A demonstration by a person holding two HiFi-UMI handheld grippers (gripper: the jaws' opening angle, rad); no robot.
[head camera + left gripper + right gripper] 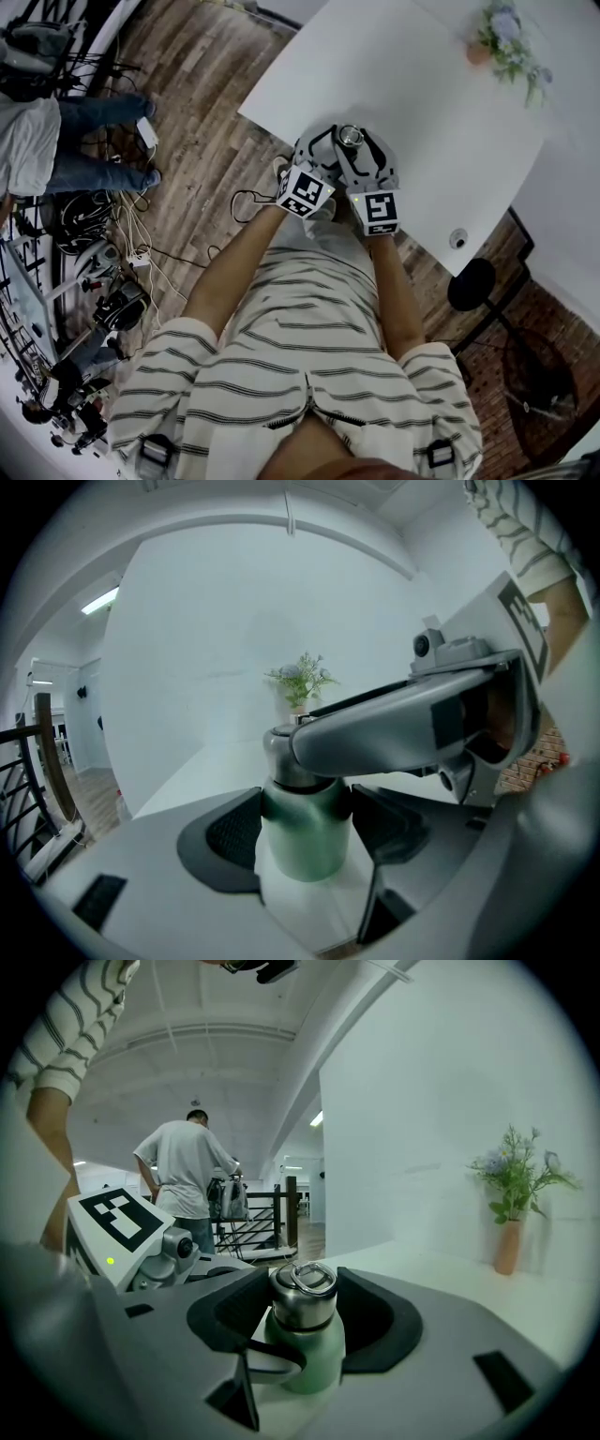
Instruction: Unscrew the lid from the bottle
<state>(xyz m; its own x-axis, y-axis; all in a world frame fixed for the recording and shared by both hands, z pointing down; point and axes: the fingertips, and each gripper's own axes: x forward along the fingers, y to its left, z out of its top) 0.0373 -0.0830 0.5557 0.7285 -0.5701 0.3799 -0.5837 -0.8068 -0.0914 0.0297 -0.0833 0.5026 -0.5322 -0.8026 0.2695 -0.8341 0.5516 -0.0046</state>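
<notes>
A green bottle (302, 836) with a steel lid (302, 1299) stands upright on the white table (422, 103), near its front edge. My left gripper (302, 819) is shut on the green body, a pad pressing at each side just under the shoulder. My right gripper (303, 1305) reaches in from the other side, its dark pads against both sides of the steel lid (351, 137). In the head view the left gripper (330, 148) and right gripper (364, 150) meet at the bottle. In the left gripper view one grey finger of the right gripper (403, 726) crosses in front of the lid.
A small vase of flowers (497, 37) stands at the table's far corner. A small round object (457, 238) lies near the right corner. A black stool (473, 283) is beside the table. Cables (131, 246) lie on the wood floor. A person (186, 1177) stands far off by a railing.
</notes>
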